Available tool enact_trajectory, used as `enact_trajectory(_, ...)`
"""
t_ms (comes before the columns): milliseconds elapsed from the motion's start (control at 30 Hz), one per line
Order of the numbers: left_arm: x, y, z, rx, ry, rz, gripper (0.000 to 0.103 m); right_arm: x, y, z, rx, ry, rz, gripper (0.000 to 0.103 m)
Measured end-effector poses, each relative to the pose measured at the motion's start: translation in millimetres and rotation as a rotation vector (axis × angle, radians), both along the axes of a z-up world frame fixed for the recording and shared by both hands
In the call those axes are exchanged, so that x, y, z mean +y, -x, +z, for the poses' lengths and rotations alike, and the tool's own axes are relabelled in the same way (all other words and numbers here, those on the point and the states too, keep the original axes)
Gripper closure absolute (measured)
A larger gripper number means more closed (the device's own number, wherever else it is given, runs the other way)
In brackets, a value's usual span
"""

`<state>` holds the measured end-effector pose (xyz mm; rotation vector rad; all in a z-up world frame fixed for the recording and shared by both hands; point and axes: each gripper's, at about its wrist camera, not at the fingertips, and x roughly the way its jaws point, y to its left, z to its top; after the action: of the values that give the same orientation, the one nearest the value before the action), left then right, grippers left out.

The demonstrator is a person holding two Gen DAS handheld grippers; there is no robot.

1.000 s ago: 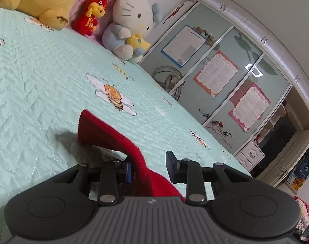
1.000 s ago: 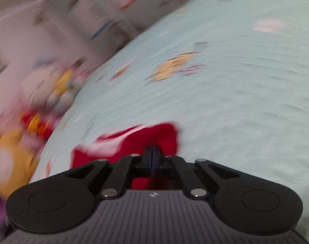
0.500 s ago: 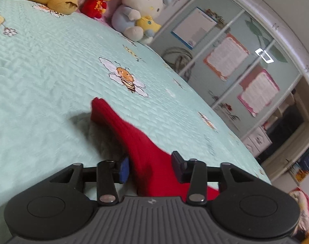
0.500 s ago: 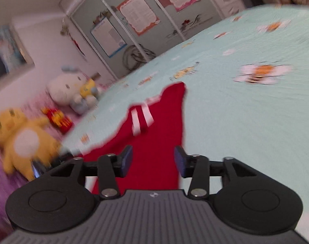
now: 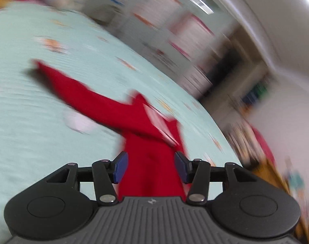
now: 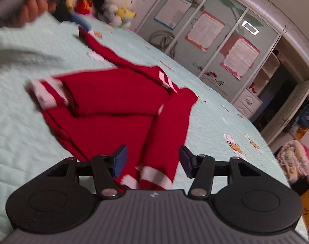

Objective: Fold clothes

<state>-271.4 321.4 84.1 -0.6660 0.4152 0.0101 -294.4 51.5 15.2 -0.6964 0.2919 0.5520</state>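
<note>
Looking along the left gripper point(image 5: 150, 165): fingers wide, holding nothing, sweater point(image 5: 146, 142) flat on the bed point(image 5: 32, 122) between them, heavily blurred. Turning to the right gripper point(image 6: 151, 161): wide too, empty, over a cuffed sleeve; sleeves crossed over the sweater body, so likely mid-fold. Next probably calls for pinching an edge.

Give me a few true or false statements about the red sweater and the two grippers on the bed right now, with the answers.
1. The right gripper is open. True.
2. The left gripper is clamped shut on cloth. False: its jaws stand apart, the red sweater showing between them.
3. The sweater lies on a mint green bedspread. True.
4. The sweater's cuffs are plain red. False: a white-banded cuff shows.
5. Plush toys sit at the far end of the bed. True.
</note>
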Motion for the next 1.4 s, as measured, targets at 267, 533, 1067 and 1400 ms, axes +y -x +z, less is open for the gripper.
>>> enact_trajectory(267, -74, -97, -30, 0.177, 0.065, -0.266, 0.049, 8, -13, -14, -0.041, 0.121, -0.045, 0.048)
enact_trajectory(533, -77, -140, -74, 0.323, 0.216, -0.235, 0.049, 18, -13, -20, -0.073, 0.168, -0.065, 0.047)
enact_trajectory(1067, -67, -159, -75, 0.324, 0.322, -0.240, 0.087, 20, -31, 9, 0.067, 0.050, -0.086, 0.088)
enact_trajectory(1400, -70, -180, -31, 0.273, 0.130, -0.351, 0.093, 5, -58, 62, 0.319, -0.232, -0.080, 0.095)
